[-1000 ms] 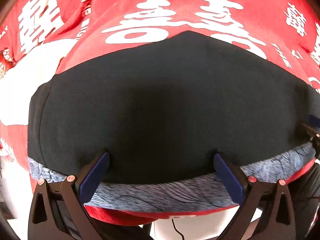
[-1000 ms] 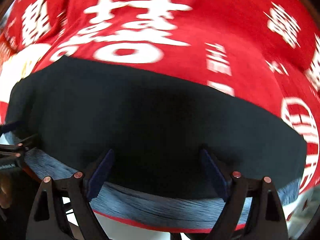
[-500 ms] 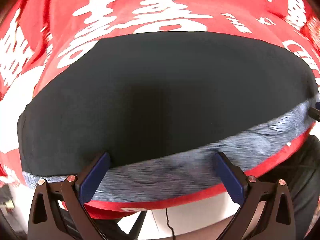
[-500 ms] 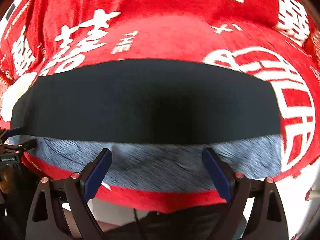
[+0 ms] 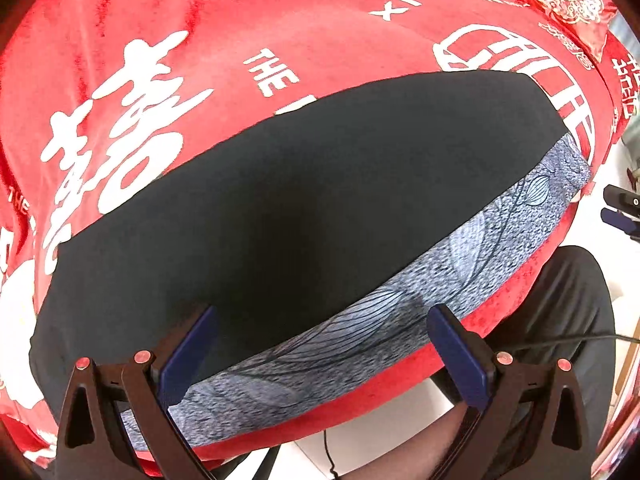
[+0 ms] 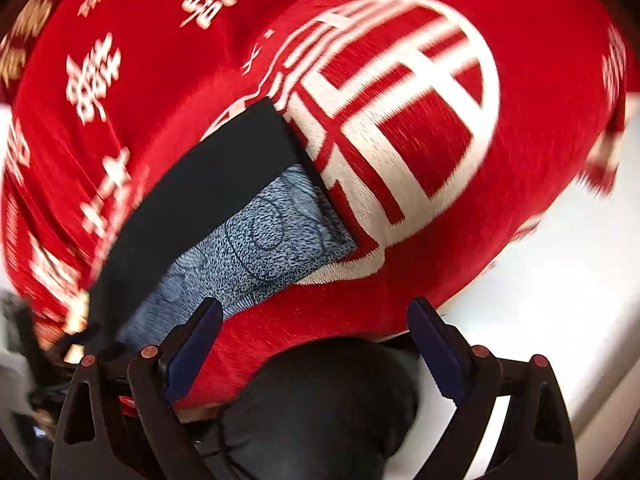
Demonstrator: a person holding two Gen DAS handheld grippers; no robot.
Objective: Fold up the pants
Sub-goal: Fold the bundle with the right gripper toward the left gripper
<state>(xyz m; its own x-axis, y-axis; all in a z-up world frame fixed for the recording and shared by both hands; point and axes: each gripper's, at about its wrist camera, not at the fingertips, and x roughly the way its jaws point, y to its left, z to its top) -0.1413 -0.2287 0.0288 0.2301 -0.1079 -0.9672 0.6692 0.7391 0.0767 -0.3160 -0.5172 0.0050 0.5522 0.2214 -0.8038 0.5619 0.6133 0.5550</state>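
Note:
The pants (image 5: 304,216) lie folded flat on the red cloth: a dark layer on top of a grey-blue patterned layer (image 5: 460,264) that shows along the near edge. In the right wrist view the pants (image 6: 208,200) lie up and left, their end with the patterned part (image 6: 264,248) facing me. My left gripper (image 5: 320,344) is open and empty, just above the near edge of the pants. My right gripper (image 6: 316,340) is open and empty, over the cloth's edge to the right of the pants. Its tips show at the far right of the left wrist view (image 5: 620,210).
The red cloth with white characters (image 5: 248,40) covers the whole surface. Its near edge (image 5: 360,404) hangs over a white floor (image 6: 560,280). The person's dark-clothed leg (image 6: 328,408) is below the edge. A thin black cable (image 5: 568,338) runs by the leg.
Both grippers have pulled back and swung to the right. The right gripper has left the pants and now sits beyond their right end; its view is blurred by motion.

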